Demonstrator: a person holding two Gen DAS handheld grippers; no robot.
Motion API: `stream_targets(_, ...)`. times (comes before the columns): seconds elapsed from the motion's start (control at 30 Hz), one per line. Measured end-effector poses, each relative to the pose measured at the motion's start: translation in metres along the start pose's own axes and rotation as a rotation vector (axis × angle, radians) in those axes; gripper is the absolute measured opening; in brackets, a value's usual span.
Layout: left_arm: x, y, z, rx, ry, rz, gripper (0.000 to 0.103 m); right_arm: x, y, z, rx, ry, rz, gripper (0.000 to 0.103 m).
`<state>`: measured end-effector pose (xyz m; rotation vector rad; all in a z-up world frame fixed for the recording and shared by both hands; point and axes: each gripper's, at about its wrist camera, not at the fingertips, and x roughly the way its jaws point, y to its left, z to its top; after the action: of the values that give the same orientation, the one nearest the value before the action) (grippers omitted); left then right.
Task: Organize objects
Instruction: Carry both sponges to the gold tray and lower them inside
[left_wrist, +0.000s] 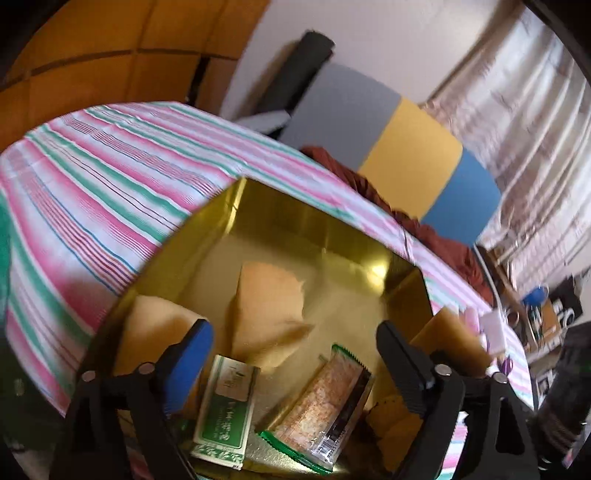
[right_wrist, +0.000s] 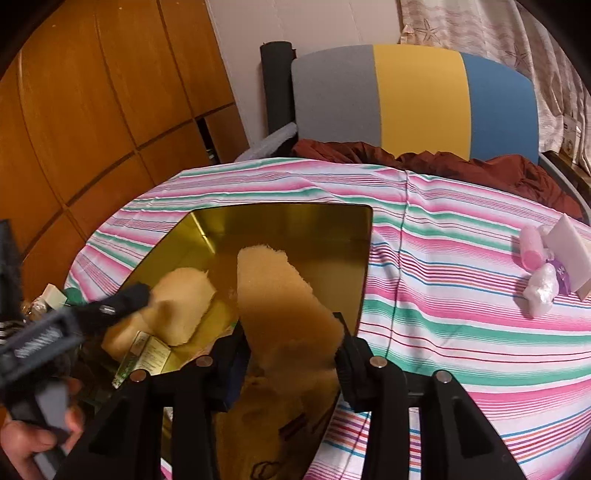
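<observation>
The left gripper (left_wrist: 295, 339) hangs over the open gold tin (left_wrist: 332, 229) with its jaws spread wide and nothing between them. Straight ahead of these jaws, on the tin's floor, lies a tan sponge piece (left_wrist: 266, 310). Another sponge piece (left_wrist: 155, 325) sits just behind the left-hand jaw, partly hidden by its blue pad (left_wrist: 192, 354). Below the gap between the jaws lie two packets side by side: a green-and-white packet (left_wrist: 225, 410) nearer the left-hand jaw and a clear packet with a green edge (left_wrist: 325, 402) nearer the right-hand jaw. They are close together; whether they touch cannot be told.

The right gripper (right_wrist: 291, 343) has its jaws pinching a long tan sponge strip (right_wrist: 280, 295), which stands up out of the jaws and leans over the tin (right_wrist: 280, 225). To the left of these jaws, inside the tin, the same rounded sponge piece (right_wrist: 181, 302) lies with the left gripper's black finger (right_wrist: 125, 302) across its near end. A hand (right_wrist: 33, 439) grips that tool's handle at the lower left.

The tin rests on a surface covered by a striped cloth (right_wrist: 461, 325) in pink, green and white. Well to the right of the right jaws, on the cloth, sit a pink bottle (right_wrist: 532, 243), a white box (right_wrist: 569, 254) and a crumpled plastic wrap (right_wrist: 541, 290), bunched together.
</observation>
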<state>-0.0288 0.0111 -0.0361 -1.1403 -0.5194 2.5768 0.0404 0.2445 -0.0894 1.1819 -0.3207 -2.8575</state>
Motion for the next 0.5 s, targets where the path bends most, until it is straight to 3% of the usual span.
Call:
stream_targets(0.13, -0.012, 0.003, 0.005, -0.046, -0.045, -0.002, 0.098, -0.007, -0.005, 0.003, 0.025, -0.035, -0.009, 0.051)
stream_targets(0.27, -0.019, 0.005, 0.007, -0.065, -0.06, 0.001, 0.1, -0.018, -0.014, 0.005, 0.06, -0.069, -0.009, 0.051)
stream_targets(0.5, -0.016, -0.008, -0.001, -0.073, -0.009, -0.03, 0.101, -0.032, -0.037, 0.0, 0.148, -0.094, 0.018, 0.051)
